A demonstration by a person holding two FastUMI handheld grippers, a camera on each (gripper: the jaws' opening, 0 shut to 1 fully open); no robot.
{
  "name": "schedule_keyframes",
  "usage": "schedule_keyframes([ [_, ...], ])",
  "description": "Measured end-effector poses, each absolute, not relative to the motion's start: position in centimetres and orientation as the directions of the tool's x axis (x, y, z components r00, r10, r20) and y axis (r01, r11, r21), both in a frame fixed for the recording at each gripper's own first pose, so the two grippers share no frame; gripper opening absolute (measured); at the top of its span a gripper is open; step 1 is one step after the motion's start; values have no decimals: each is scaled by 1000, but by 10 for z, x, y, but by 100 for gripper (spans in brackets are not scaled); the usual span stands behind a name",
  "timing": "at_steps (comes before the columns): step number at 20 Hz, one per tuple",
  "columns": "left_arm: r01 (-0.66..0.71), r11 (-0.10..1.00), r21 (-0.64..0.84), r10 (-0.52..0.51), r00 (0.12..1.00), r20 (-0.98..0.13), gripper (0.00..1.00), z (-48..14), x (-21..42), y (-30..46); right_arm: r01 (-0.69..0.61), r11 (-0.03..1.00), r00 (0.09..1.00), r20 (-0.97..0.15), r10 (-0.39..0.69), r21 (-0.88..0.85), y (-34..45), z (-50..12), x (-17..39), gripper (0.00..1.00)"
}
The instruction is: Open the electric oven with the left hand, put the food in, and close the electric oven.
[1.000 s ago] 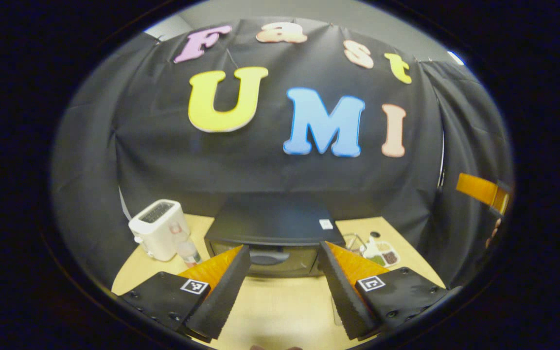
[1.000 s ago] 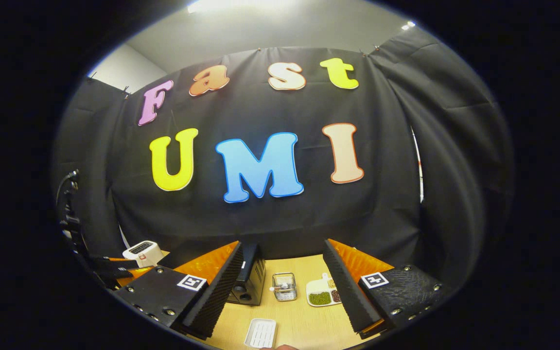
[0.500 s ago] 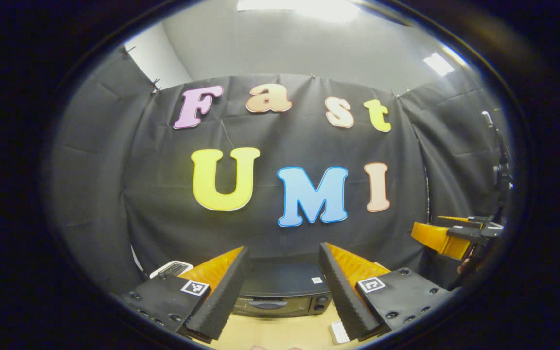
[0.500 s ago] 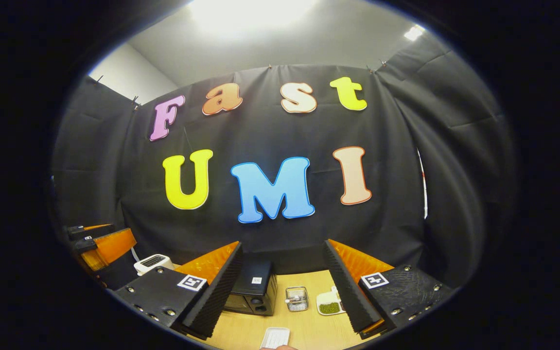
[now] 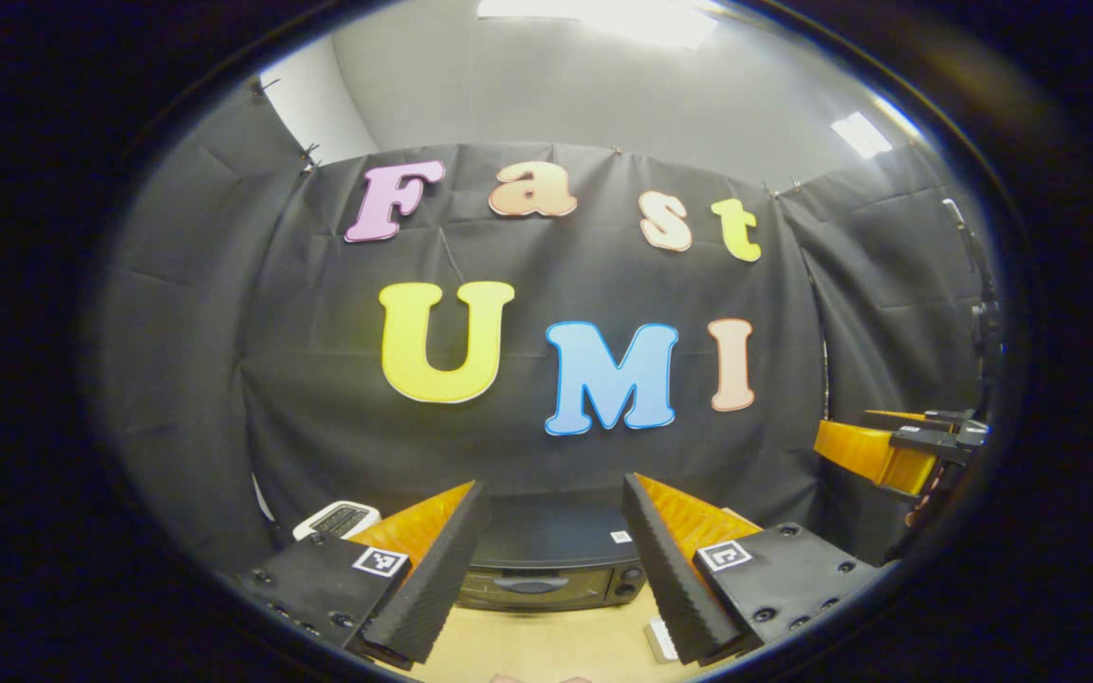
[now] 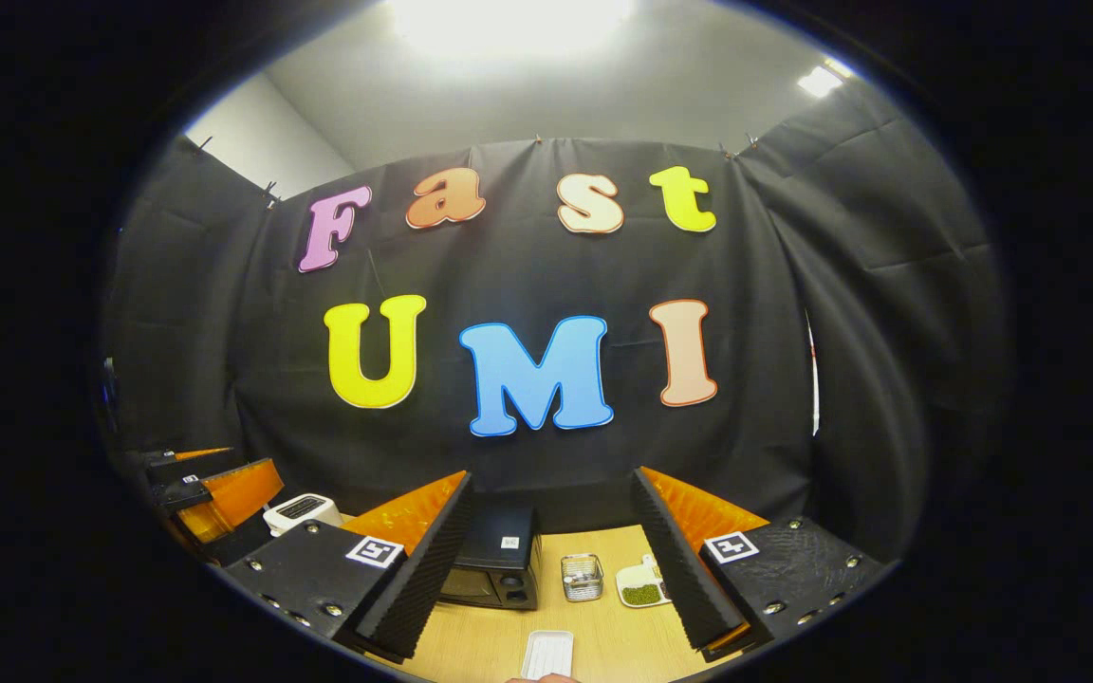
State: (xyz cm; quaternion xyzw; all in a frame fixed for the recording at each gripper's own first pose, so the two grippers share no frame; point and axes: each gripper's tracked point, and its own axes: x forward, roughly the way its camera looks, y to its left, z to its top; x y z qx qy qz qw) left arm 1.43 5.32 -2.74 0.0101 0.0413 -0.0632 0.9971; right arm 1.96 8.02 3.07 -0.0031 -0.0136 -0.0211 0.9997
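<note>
The black electric oven [image 5: 546, 564] stands on the wooden table with its door shut, far off between my left gripper's fingers. My left gripper [image 5: 546, 569] is open and holds nothing, well back from the oven. In the right gripper view the oven [image 6: 494, 564] sits left of centre, and my right gripper [image 6: 546, 569] is open and empty too. A white tray [image 6: 547, 653] lies on the table near the front edge. The other gripper shows as an orange shape at the right edge [image 5: 874, 453] of the left gripper view and at the left edge [image 6: 224, 493] of the right gripper view.
A white toaster [image 5: 338, 519] [image 6: 298, 512] stands left of the oven. Right of the oven are a small wire basket [image 6: 582, 577] and a white divided plate with green and brown food [image 6: 643, 583]. The black cloth wall rises behind the table.
Both grippers have drawn back and tilted upward: the oven and table sank low in both views and look smaller. Both stay open.
</note>
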Motion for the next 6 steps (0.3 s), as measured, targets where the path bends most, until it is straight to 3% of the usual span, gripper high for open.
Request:
schedule_keyframes([
  [2,129,992,12,-127,988,-85,95,-28,13,59,47,999,999,23,-47,-6,86,30,16,100],
  [5,141,990,1,-141,986,-87,95,-29,9,65,59,998,998,23,-59,-8,92,31,11,100],
  [6,145,989,-2,-145,985,-92,99,-31,8,66,61,998,998,24,-60,-11,94,31,10,99],
])
